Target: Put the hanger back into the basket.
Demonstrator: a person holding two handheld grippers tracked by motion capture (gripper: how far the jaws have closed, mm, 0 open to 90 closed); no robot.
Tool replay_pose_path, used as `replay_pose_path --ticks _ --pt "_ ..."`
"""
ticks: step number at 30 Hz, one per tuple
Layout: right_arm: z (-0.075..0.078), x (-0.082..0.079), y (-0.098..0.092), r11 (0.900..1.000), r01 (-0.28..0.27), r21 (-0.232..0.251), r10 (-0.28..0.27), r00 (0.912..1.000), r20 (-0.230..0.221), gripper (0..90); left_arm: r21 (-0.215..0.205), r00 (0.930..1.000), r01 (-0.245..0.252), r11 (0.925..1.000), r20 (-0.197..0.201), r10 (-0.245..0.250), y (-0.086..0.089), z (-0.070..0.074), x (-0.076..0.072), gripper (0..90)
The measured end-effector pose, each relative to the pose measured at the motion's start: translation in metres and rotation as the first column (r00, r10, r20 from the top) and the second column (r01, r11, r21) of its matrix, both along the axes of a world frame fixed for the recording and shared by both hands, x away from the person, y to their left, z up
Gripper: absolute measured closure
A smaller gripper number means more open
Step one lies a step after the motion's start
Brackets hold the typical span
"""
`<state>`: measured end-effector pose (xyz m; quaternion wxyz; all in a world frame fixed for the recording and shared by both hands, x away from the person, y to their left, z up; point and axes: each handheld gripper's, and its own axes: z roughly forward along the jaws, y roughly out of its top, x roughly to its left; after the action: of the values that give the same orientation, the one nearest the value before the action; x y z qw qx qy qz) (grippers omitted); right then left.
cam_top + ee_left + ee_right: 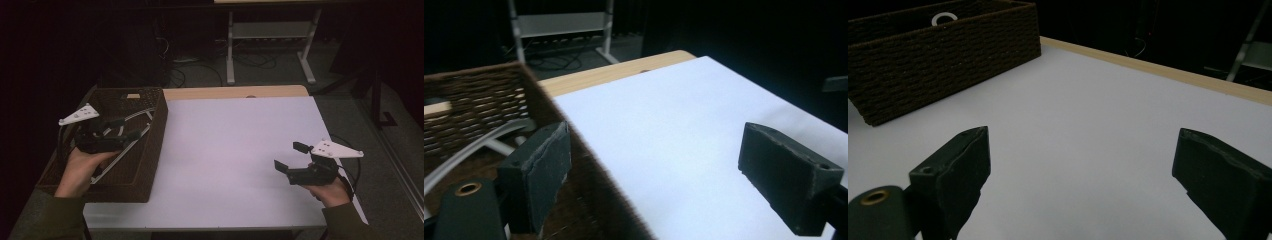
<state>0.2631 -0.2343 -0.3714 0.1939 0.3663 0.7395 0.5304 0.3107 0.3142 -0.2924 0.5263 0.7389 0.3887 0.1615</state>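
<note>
- Two hand-held grippers are in play, one per hand, both coming in from the near edge of the bench (235, 150).
- Right hand-held gripper (289, 157) hovers over the white bench top near the front right corner, jaws spread wide with nothing between them, just bare surface showing in the gap.
- Left hand-held gripper (127, 128) sits over the dark woven basket (150, 150) at the left edge of the bench, jaws also wide apart and gripping nothing.
- From the left gripper view, one jaw hangs over the inside of the basket and the other is out over the white top, so it straddles the basket's wall.
- Inside the basket lies a white wire frame thing (131, 136), just below the left jaws; can't tell exactly what it is.
- Farther back, a bare wood strip runs along the bench's far edge, then a grey metal stand (270, 37) on the floor.
</note>
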Motion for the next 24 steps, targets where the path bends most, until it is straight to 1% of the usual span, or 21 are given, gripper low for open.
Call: replay_pose_path --ticks 4,6,8,9,10,11,14,15,16,18,20,23,24 --pt "0.005 -0.001 0.000 1.000 -0.002 0.001 0.002 0.9999 0.014 8.1 -0.022 0.9993 0.034 0.9992 0.013 -0.034 -0.015 -0.004 -0.005 13.3" --pt "0.008 -0.002 0.001 1.000 -0.004 0.004 0.004 0.9999 0.016 8.1 -0.024 0.9987 0.049 0.9985 0.017 -0.048 -0.020 -0.005 -0.007 13.3" --pt "0.010 -0.003 0.001 1.000 -0.006 0.009 0.006 0.9998 0.018 8.1 -0.052 0.9978 0.061 0.9968 0.030 -0.059 -0.027 -0.008 -0.009 13.3" --pt "0.012 -0.003 0.001 1.000 -0.010 0.009 0.010 0.9997 0.025 8.1 -0.059 0.9973 0.067 0.9960 0.032 -0.066 -0.029 -0.009 -0.010 13.3" --pt "0.013 -0.004 0.001 1.000 -0.009 0.007 0.009 0.9995 0.031 8.1 -0.075 0.9970 0.071 0.9947 0.036 -0.068 -0.032 -0.011 -0.011 13.3" --pt "0.014 -0.004 0.001 1.000 -0.010 0.011 0.009 0.9995 0.030 8.1 -0.078 0.9964 0.077 0.9940 0.041 -0.074 -0.034 -0.012 -0.012 13.3" --pt "0.018 -0.004 0.000 0.999 -0.018 0.034 0.017 0.9992 0.036 8.1 -0.087 0.9944 0.097 0.9915 0.052 -0.092 -0.041 -0.016 -0.013 13.3" --pt "0.019 -0.004 0.000 0.999 -0.020 0.042 0.018 0.9992 0.035 8.1 -0.097 0.9935 0.105 0.9898 0.054 -0.100 -0.045 -0.018 -0.014 13.3" --pt "0.020 -0.004 0.000 0.998 -0.023 0.054 0.021 0.9989 0.042 8.2 -0.095 0.9927 0.110 0.9893 0.060 -0.105 -0.048 -0.020 -0.014 13.3" --pt "0.023 -0.004 0.000 0.997 -0.029 0.069 0.026 0.9987 0.044 8.1 -0.109 0.9907 0.123 0.9864 0.071 -0.116 -0.053 -0.023 -0.015 13.3" --pt "0.026 -0.003 0.001 0.995 -0.038 0.090 0.033 0.9979 0.056 8.0 -0.113 0.9883 0.139 0.9838 0.079 -0.131 -0.057 -0.026 -0.015 13.3" --pt "0.033 -0.001 0.001 0.993 -0.045 0.110 0.038 0.9967 0.071 7.9 -0.115 0.9837 0.156 0.9810 0.109 -0.143 -0.061 -0.029 -0.017 13.3" --pt "0.035 -0.001 0.001 0.993 -0.046 0.112 0.037 0.9962 0.078 7.9 -0.108 0.9828 0.155 0.9820 0.118 -0.142 -0.062 -0.029 -0.017 13.2"
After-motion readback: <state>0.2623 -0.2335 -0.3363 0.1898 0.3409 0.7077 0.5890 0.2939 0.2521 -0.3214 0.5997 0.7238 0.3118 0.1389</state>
